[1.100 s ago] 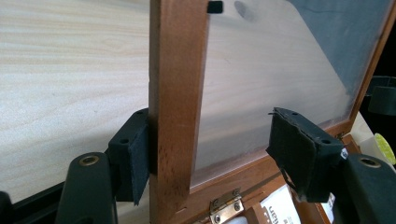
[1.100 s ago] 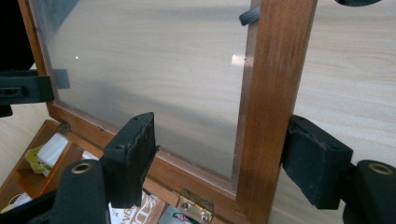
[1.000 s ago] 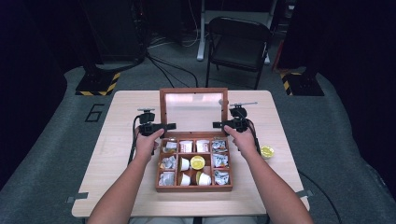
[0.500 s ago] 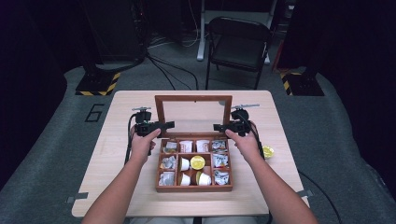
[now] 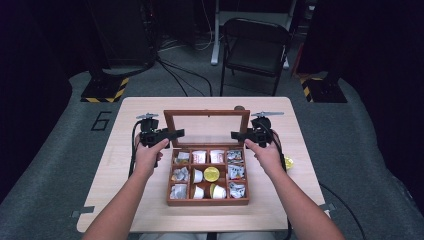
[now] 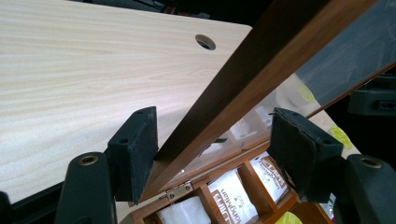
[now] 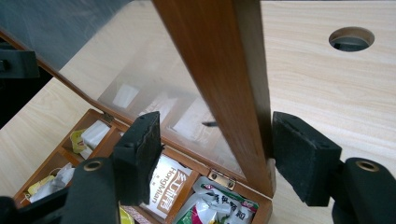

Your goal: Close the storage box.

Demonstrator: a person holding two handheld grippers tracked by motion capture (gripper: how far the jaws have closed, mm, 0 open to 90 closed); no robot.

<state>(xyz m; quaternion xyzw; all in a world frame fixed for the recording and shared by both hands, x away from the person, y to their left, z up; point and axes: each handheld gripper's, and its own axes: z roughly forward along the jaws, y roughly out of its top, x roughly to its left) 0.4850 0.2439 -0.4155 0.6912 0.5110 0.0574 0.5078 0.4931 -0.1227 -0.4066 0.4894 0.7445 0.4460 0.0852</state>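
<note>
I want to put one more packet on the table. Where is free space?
Bare light wooden table lies left of the brown wooden compartment box, and behind its glass lid. The right side is narrower, with a small yellow cup. The compartments are crowded.

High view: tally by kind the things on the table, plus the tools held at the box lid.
Wooden box: 1
Small yellow item beside the box: 1
Grippers: 2 (left gripper, right gripper)
Total: 4
</note>
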